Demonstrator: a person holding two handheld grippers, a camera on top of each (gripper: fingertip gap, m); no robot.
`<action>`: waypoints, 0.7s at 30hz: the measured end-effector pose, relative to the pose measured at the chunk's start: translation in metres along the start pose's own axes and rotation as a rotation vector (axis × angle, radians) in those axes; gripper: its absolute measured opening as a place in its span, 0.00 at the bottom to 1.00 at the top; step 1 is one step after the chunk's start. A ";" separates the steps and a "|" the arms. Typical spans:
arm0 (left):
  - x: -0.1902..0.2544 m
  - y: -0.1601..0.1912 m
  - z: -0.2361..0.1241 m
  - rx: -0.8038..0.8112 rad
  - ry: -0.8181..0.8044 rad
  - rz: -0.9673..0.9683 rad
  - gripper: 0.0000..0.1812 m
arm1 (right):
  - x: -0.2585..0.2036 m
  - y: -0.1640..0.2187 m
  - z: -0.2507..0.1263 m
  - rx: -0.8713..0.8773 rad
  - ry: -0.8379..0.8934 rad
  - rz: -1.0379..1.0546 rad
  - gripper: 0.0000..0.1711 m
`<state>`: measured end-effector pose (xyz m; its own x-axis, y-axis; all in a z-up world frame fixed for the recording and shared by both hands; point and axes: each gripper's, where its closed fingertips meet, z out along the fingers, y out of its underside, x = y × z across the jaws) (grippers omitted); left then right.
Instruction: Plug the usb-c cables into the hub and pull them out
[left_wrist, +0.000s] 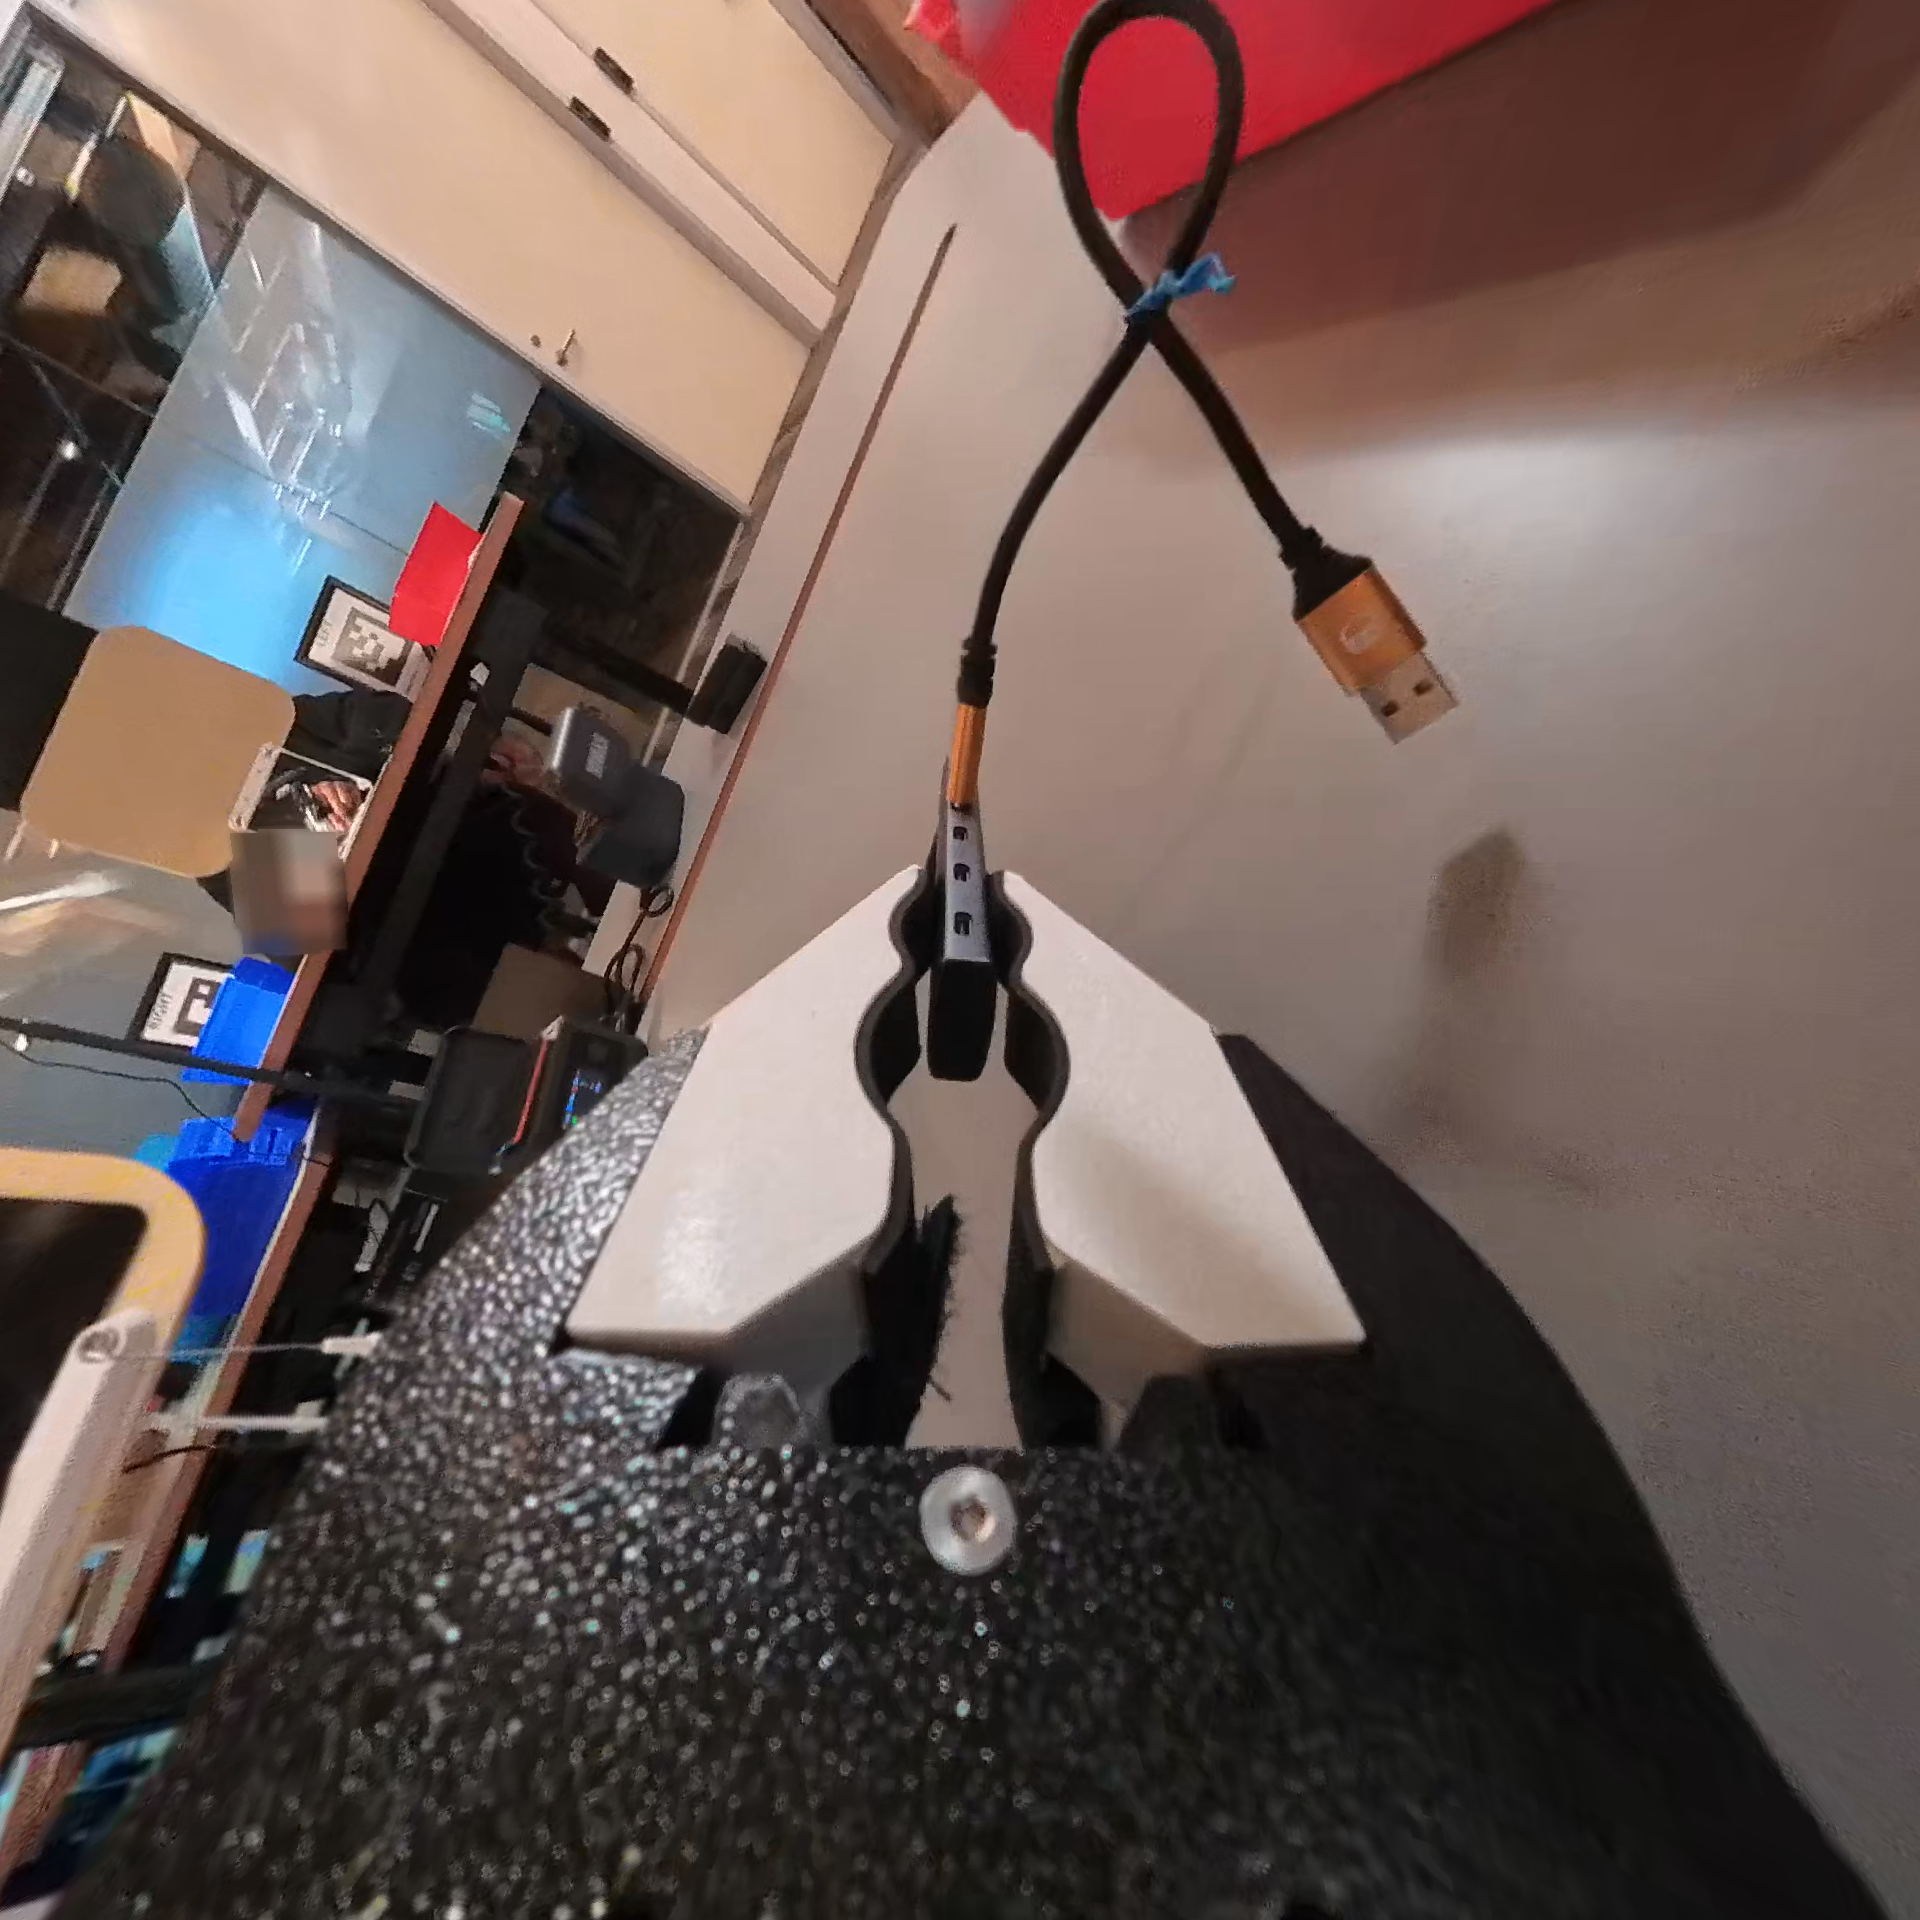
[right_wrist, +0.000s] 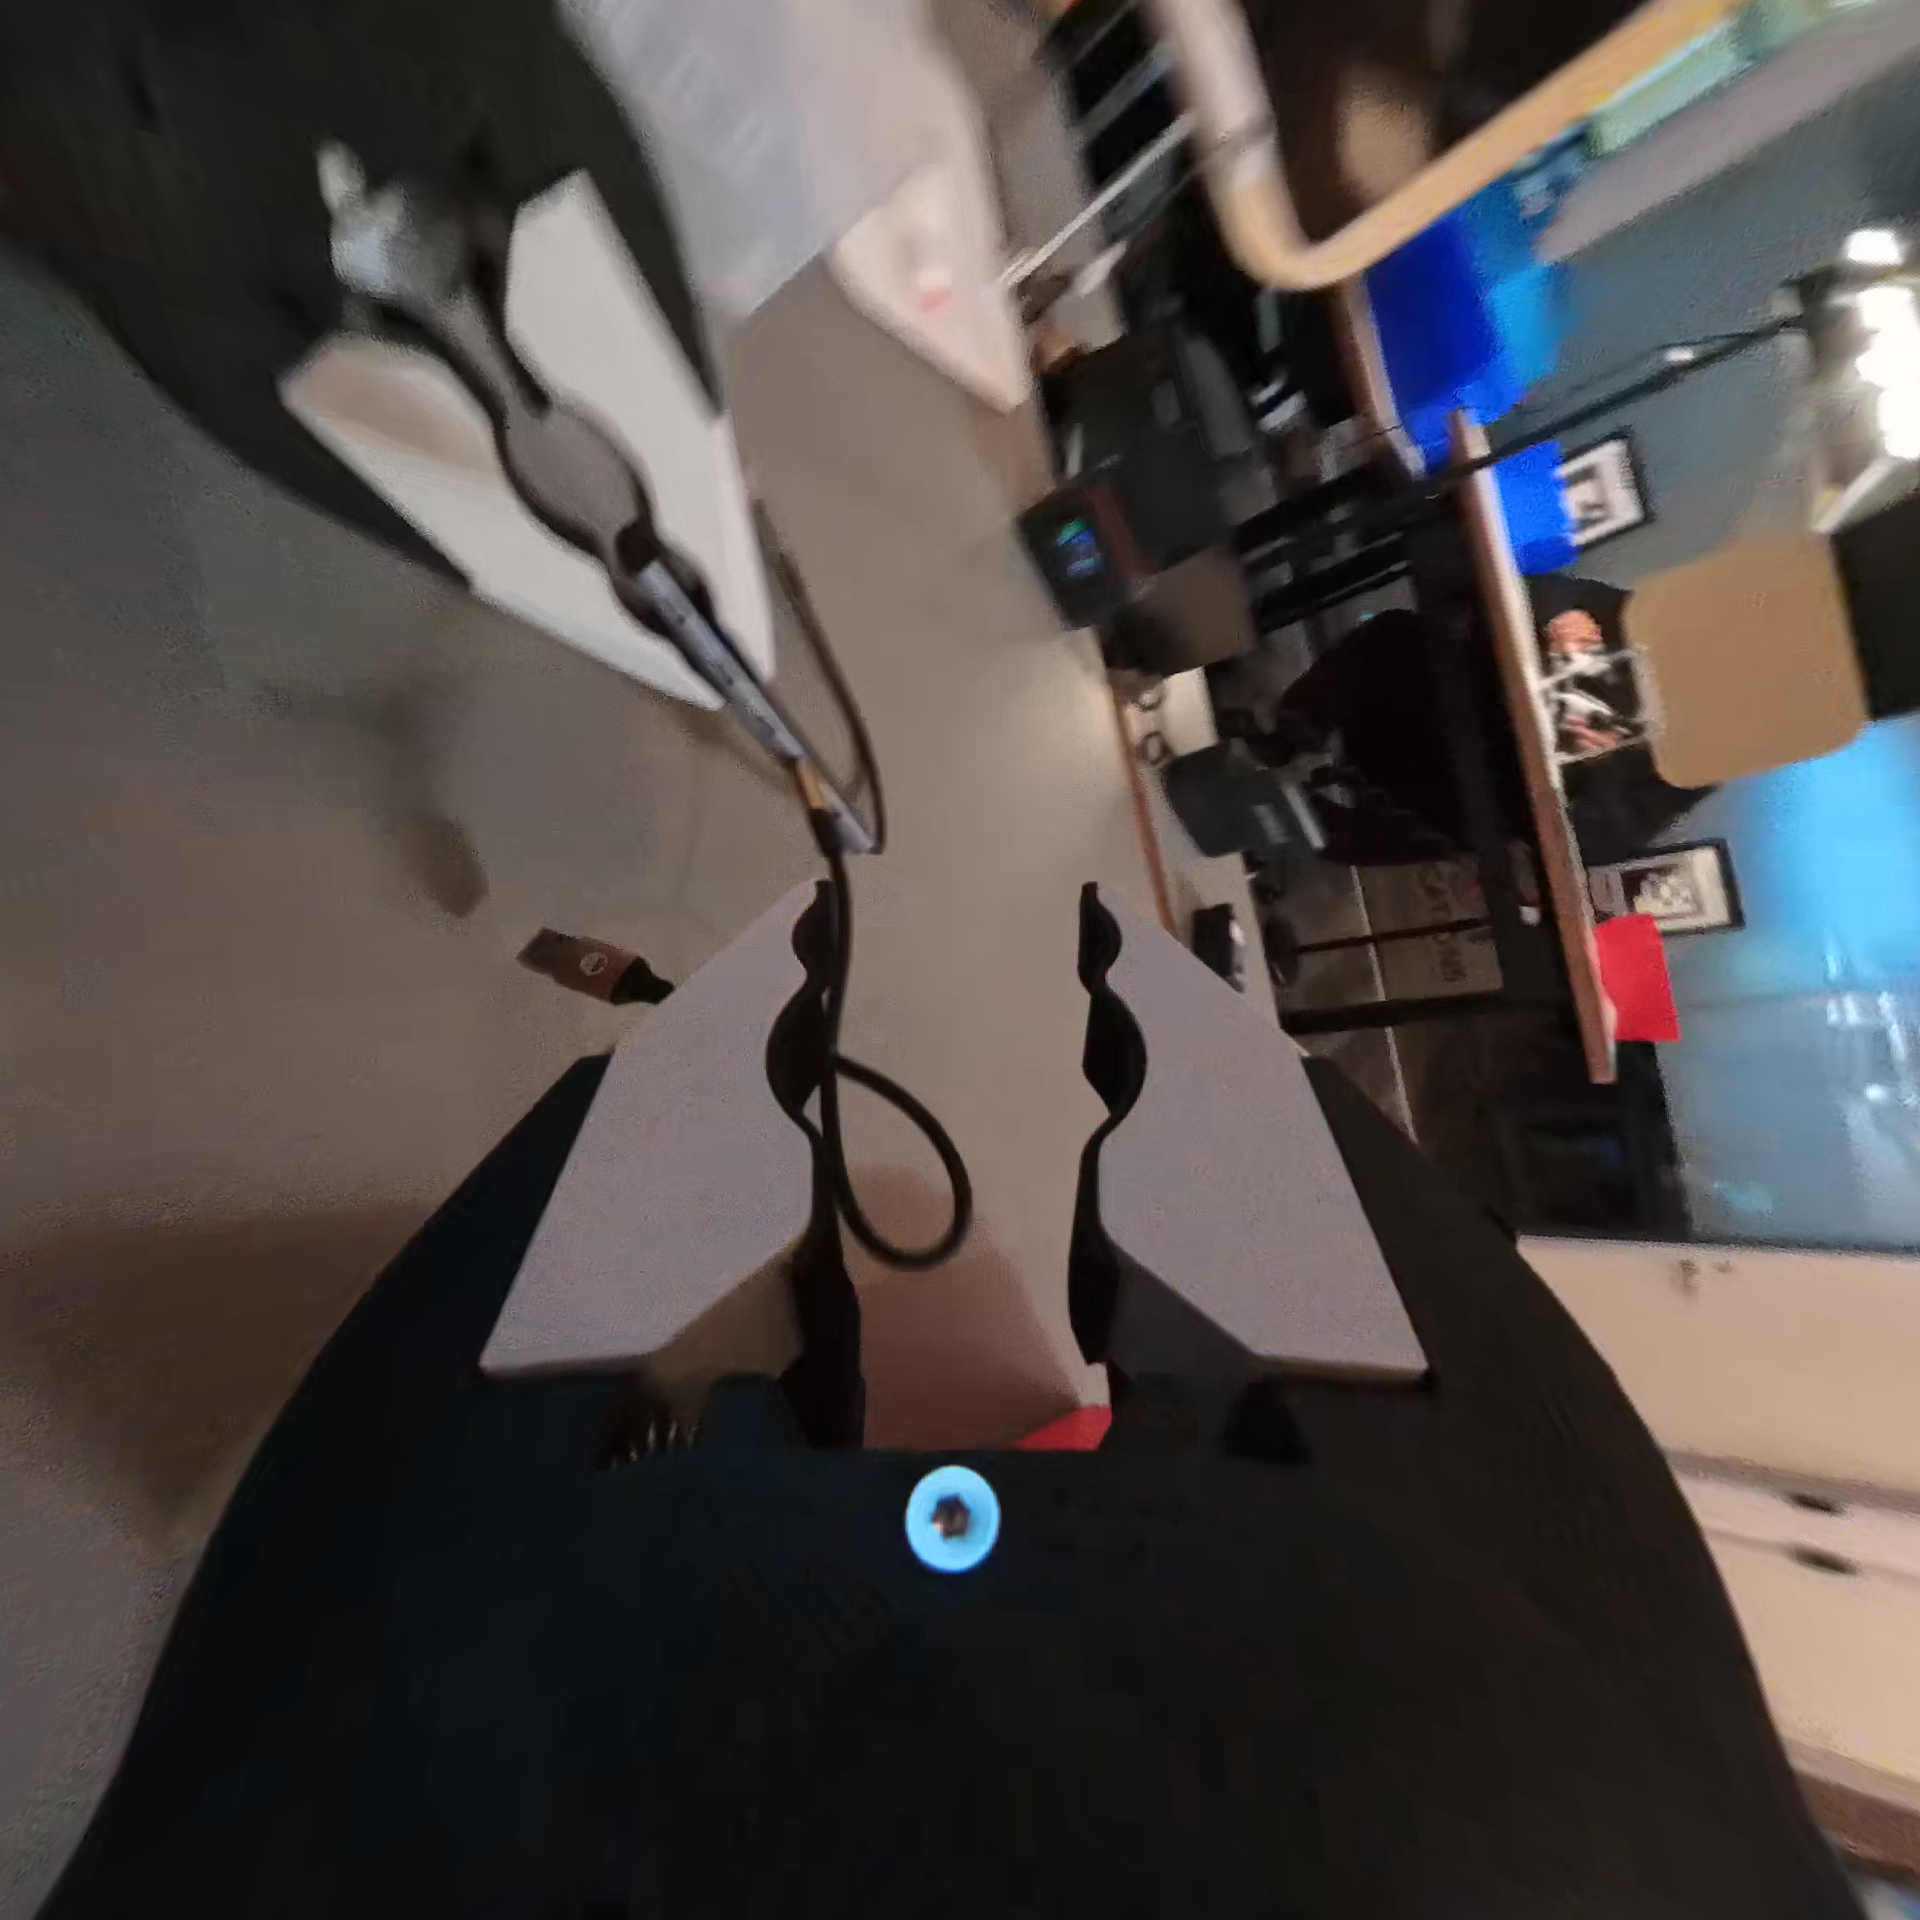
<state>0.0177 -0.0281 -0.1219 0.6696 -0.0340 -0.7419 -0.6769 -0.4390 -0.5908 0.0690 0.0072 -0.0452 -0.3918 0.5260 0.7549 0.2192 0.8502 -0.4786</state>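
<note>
The left gripper (left_wrist: 961, 883) is clamping the grey hub (left_wrist: 961, 914) edge-on between its white fingers (left_wrist: 769, 1122), jaws drawn narrow around the slim body. Only the left wrist view is showing the hub's side ports sharply, and the orange-collared plug (left_wrist: 968, 753) sitting in the hub's far end. From that plug the black cable (left_wrist: 1049, 457) is rising, looping near the top of the frame, and crossing itself where a blue tie (left_wrist: 1184, 286) is binding it. Its free end, an orange-sleeved connector (left_wrist: 1371, 649) with a bare metal tip, is hanging in the air to the right, apart from the hub.

The right wrist view is blurred, yet it alone is showing both tools at once: the left gripper (right_wrist: 665, 613) with the hub (right_wrist: 717, 665) at upper left, the cable (right_wrist: 852, 1039) trailing down, and the loose connector (right_wrist: 587, 966) lying low on the left. The right gripper (right_wrist: 951, 914) is standing with its jaws wide apart and gripping nothing; the cable's loop is hanging between them, running close along the left finger (right_wrist: 675, 1143), contact unclear.

Beneath both is a pale beige tabletop (left_wrist: 1558, 727), with a red box (left_wrist: 1351, 94) at its far edge. The room beyond is holding cream cabinets (left_wrist: 582, 208), blue bins (left_wrist: 244, 1013), a wood-edged desk (right_wrist: 1527, 727), and a seated person (left_wrist: 488, 821).
</note>
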 end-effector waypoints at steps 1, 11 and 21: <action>0.003 -0.001 0.001 -0.001 0.005 0.017 0.04 | -0.013 0.008 0.021 -0.049 -0.027 -0.072 0.26; 0.014 -0.008 0.000 0.057 0.074 0.022 0.04 | -0.054 0.034 0.089 -0.141 -0.070 -0.310 0.03; 0.025 -0.032 -0.012 0.291 0.278 -0.115 0.05 | -0.071 0.000 0.049 0.162 -0.337 -0.100 0.03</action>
<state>0.0599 -0.0262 -0.1180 0.7762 -0.2576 -0.5754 -0.6240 -0.1836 -0.7596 0.0526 -0.0315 -0.1206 -0.6814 0.3810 0.6249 0.0317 0.8684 -0.4949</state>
